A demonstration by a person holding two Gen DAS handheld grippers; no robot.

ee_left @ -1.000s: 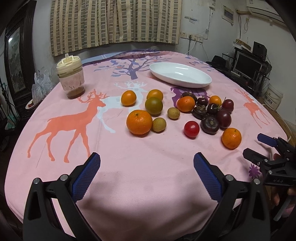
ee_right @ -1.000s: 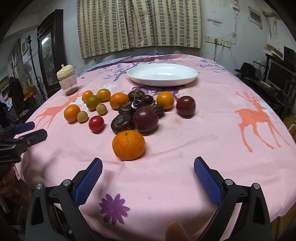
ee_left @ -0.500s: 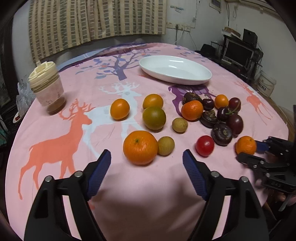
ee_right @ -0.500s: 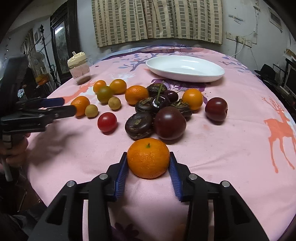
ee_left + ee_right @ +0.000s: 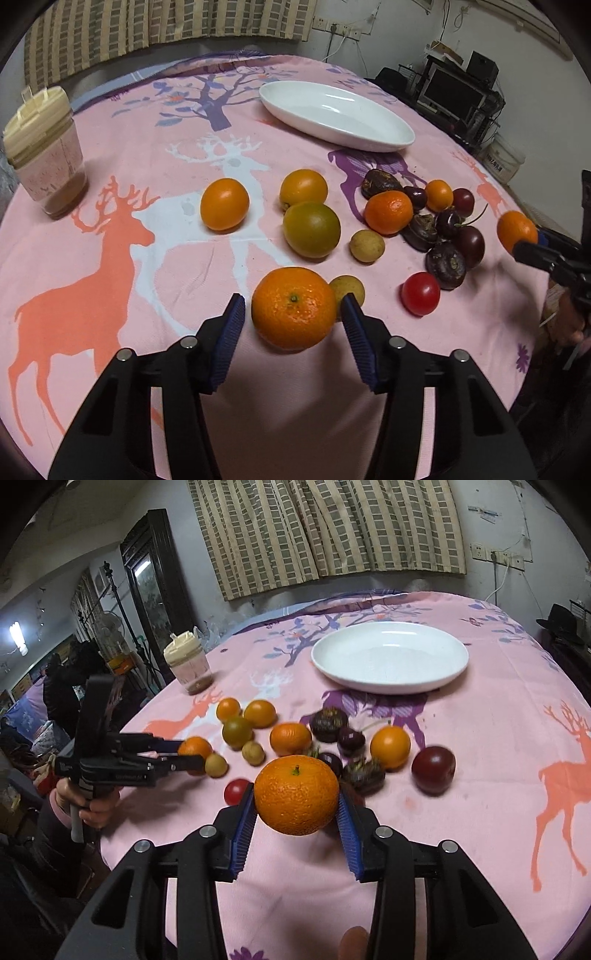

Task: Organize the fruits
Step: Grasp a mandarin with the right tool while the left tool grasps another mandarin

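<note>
Fruits lie loose on a pink deer-print cloth. My right gripper [image 5: 297,805] is shut on a tangerine [image 5: 296,794] and holds it above the cloth; the same tangerine shows at the right in the left wrist view [image 5: 516,230]. My left gripper [image 5: 293,314] is open around a large orange [image 5: 293,308] that rests on the cloth, pads just clear of its sides. A small yellow-brown fruit [image 5: 347,290] touches that orange by the right pad. A white oval plate [image 5: 336,116] stands empty at the back; it also shows in the right wrist view [image 5: 390,657].
Oranges [image 5: 224,204], a greenish orange [image 5: 311,229], a red tomato [image 5: 420,298] and several dark plums and cherries [image 5: 445,240] are scattered mid-table. A lidded plastic jar [image 5: 46,147] stands far left. A dark red plum [image 5: 433,770] lies to the right.
My right gripper has lifted the tangerine off the cloth. My left gripper has moved forward and narrowed around the large orange.
</note>
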